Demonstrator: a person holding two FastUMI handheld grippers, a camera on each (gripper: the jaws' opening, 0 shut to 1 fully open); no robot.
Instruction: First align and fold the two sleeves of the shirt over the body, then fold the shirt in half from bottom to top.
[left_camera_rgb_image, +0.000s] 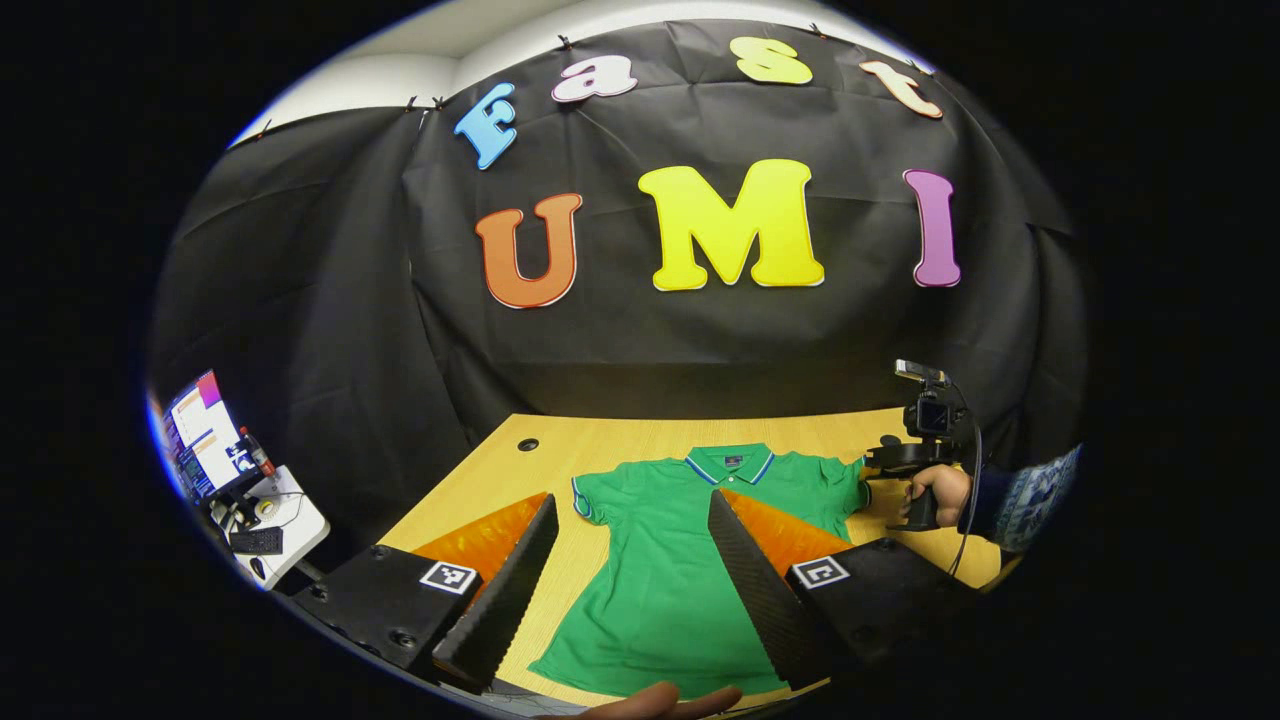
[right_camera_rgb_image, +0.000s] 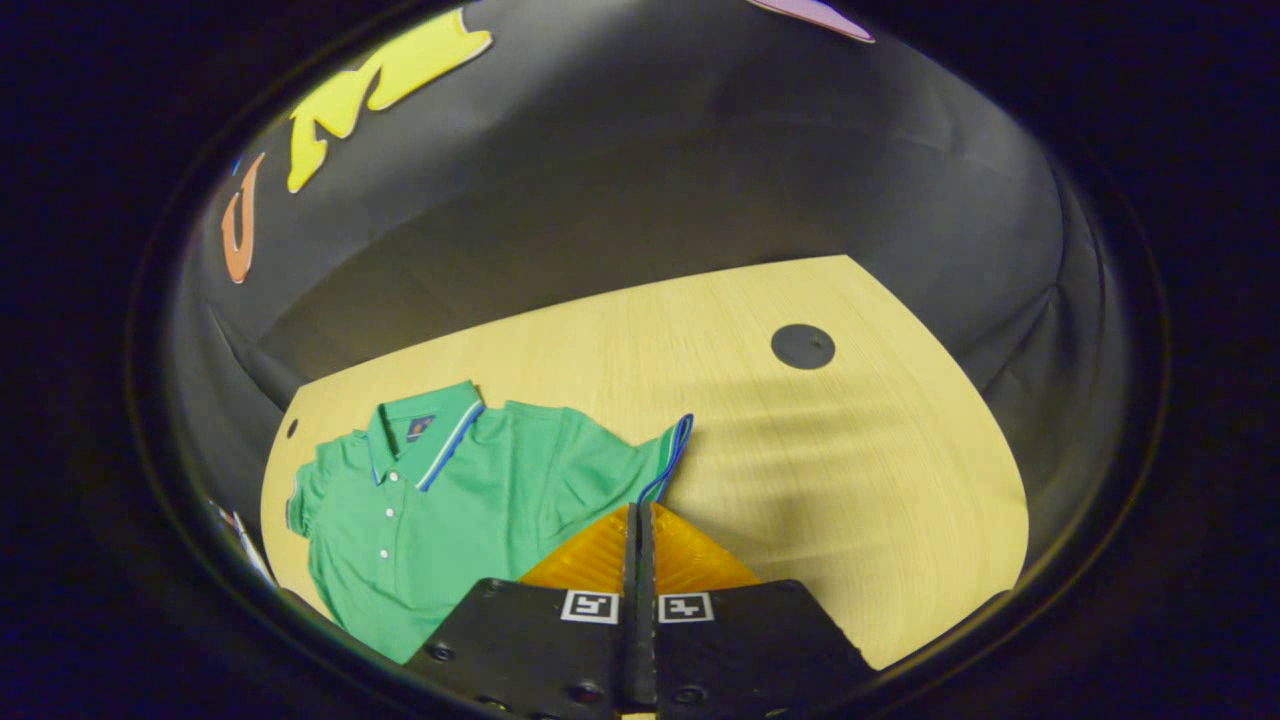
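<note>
A green polo shirt (left_camera_rgb_image: 660, 570) (right_camera_rgb_image: 440, 500) with a striped collar lies face up on the wooden table (left_camera_rgb_image: 600, 435) (right_camera_rgb_image: 800, 450), collar toward the wall. In the left gripper view, my left gripper (left_camera_rgb_image: 632, 500) hovers open above the shirt's chest, its fingers spread wide with nothing between them. In the right gripper view, my right gripper (right_camera_rgb_image: 637, 510) is shut on the cuff of one sleeve (right_camera_rgb_image: 665, 450), which rises a little off the table. That gripper (left_camera_rgb_image: 905, 458) also appears at the shirt's right edge, held by a hand (left_camera_rgb_image: 940, 490).
Each back corner of the table has a round dark hole (left_camera_rgb_image: 527, 444) (right_camera_rgb_image: 803, 346). A side desk with a lit monitor (left_camera_rgb_image: 205, 440) stands off the table's left. Bare wood lies right of the shirt. Part of a hand (left_camera_rgb_image: 650, 702) shows at the near edge.
</note>
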